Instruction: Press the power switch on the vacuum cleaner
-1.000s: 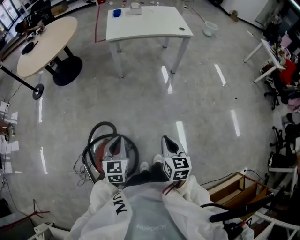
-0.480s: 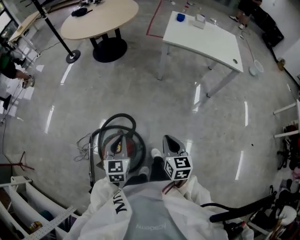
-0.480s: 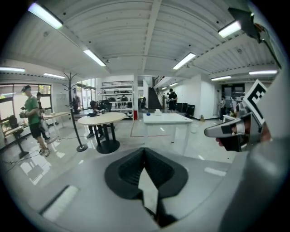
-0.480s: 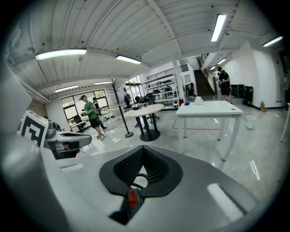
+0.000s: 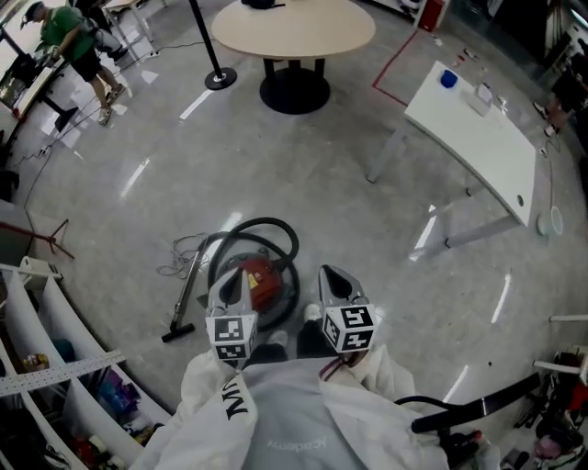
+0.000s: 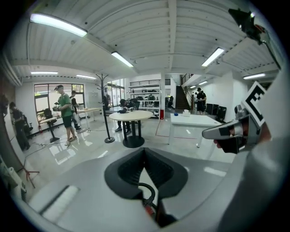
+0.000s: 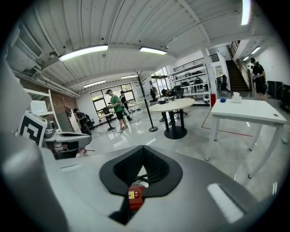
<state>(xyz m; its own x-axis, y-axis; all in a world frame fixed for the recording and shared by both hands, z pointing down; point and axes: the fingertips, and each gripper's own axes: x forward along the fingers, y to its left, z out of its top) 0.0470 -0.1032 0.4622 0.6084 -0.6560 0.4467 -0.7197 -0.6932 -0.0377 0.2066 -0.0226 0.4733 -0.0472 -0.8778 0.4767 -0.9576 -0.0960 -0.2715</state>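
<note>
A wide workshop floor (image 5: 349, 184) of polished grey concrete fills the head view, with a round counter (image 5: 294, 27) at the far end, a white counter (image 5: 478, 128) carrying a few small items to the right, and open shelving (image 5: 37, 367) along the left edge. A person in a green top (image 5: 78, 55) stands well apart in the far left corner. On the floor, just ahead of the wearer's shoes (image 5: 312, 314), lies the red vacuum cleaner (image 5: 260, 280), its black hose (image 5: 266, 225) looped around it and its wand and floor nozzle (image 5: 184, 303) stretched out to the left. The left gripper (image 5: 234, 280) hangs high above the canister, overlapping it in the head view, while the right gripper (image 5: 329, 280) hangs just to the right of it over bare floor. Each gripper's own camera looks out across the room rather than down, and each shows its tongs drawn together at the tips with nothing between them, left (image 6: 144, 152) and right (image 7: 143, 149) alike. The task appears to be at the approach stage: the machine is within reach but untouched, and the power switch cannot be made out on the canister from this height. The next move likely calls for stooping, finding the switch on the body, and bringing one pair of closed tongs straight down onto it without snagging the hose.
</note>
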